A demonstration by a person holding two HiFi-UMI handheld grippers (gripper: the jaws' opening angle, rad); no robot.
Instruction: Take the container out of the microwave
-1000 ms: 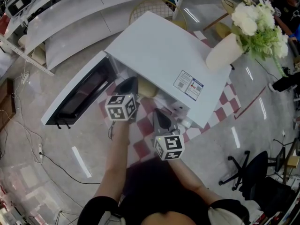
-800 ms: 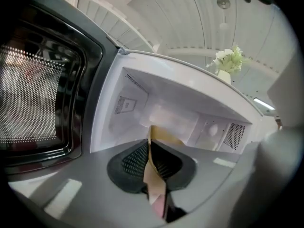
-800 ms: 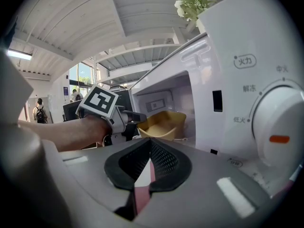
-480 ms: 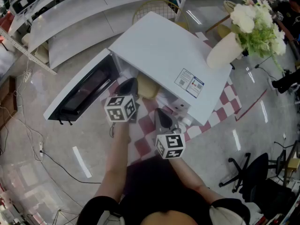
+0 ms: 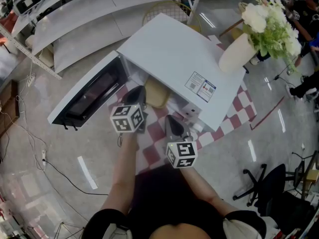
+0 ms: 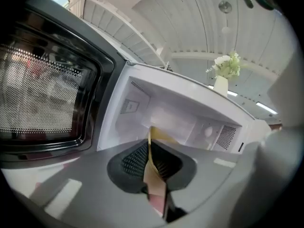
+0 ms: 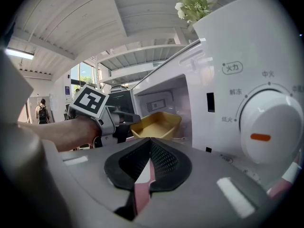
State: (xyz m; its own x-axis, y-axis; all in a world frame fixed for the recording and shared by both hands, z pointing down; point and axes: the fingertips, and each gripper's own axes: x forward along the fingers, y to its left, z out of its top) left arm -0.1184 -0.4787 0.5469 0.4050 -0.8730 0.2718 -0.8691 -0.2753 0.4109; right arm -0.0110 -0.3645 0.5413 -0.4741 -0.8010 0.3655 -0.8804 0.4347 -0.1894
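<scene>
The white microwave [image 5: 174, 59] stands with its door [image 5: 88, 94] swung open to the left. A tan, shallow container [image 5: 155, 92] sticks partly out of the cavity mouth. My left gripper [image 5: 136, 95] is shut on the container's near rim; in the left gripper view the thin tan wall [image 6: 153, 177] is pinched between the jaws of the left gripper [image 6: 150, 148]. The right gripper view shows the container [image 7: 156, 123] held by the left gripper [image 7: 124, 123] at the cavity opening. My right gripper [image 5: 172, 126], also [image 7: 150, 145], is shut on nothing, in front of the control panel.
The timer dial [image 7: 263, 134] sits close to the right gripper's right. A white vase of flowers [image 5: 239, 51] stands by the microwave's far right corner. A red and white checked cloth [image 5: 152, 156] covers the table. An office chair [image 5: 264, 183] stands on the floor at right.
The left gripper has drawn back a little from the cavity with the container, so more of the container shows outside the microwave. The right gripper has stayed put.
</scene>
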